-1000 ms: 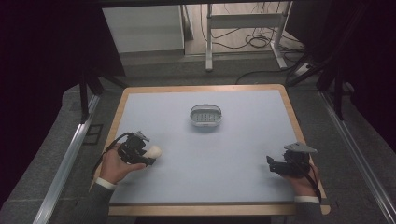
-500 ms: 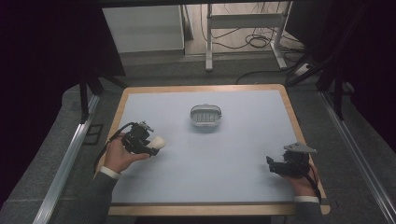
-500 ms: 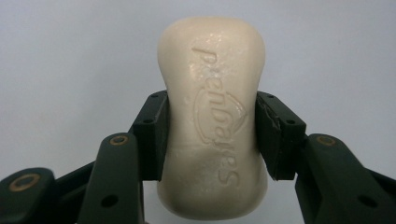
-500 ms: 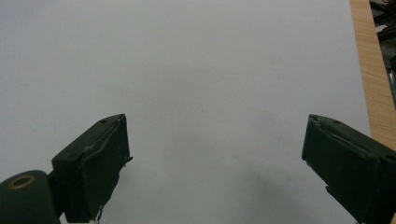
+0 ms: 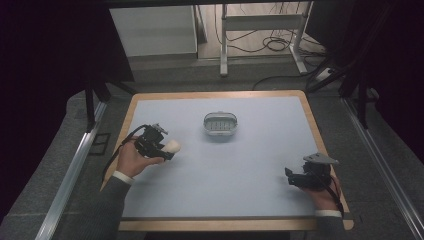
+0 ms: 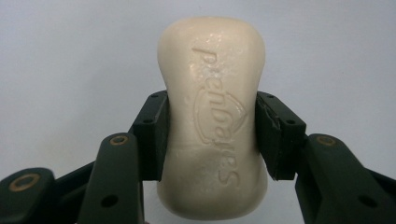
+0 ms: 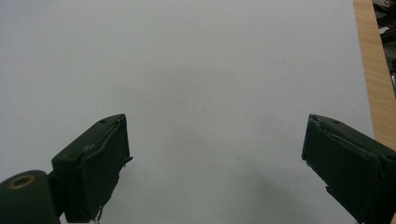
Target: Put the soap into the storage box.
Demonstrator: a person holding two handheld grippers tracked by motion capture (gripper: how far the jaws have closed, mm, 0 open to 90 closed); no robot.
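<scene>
While the left gripper (image 5: 167, 149) sits over the left side of the pale blue table top with a wooden rim (image 5: 250, 170), its two black jaws squeeze a cream-white bar of soap with raised letters (image 6: 212, 116) tight at its narrow middle. In the high view the soap (image 5: 173, 146) sticks out toward the middle of the table. A small grey oval dish with ribs inside (image 5: 220, 124) stands near the far middle, apart from the soap. The right gripper (image 7: 215, 163) is near the right edge, its jaws spread wide with nothing between them.
</scene>
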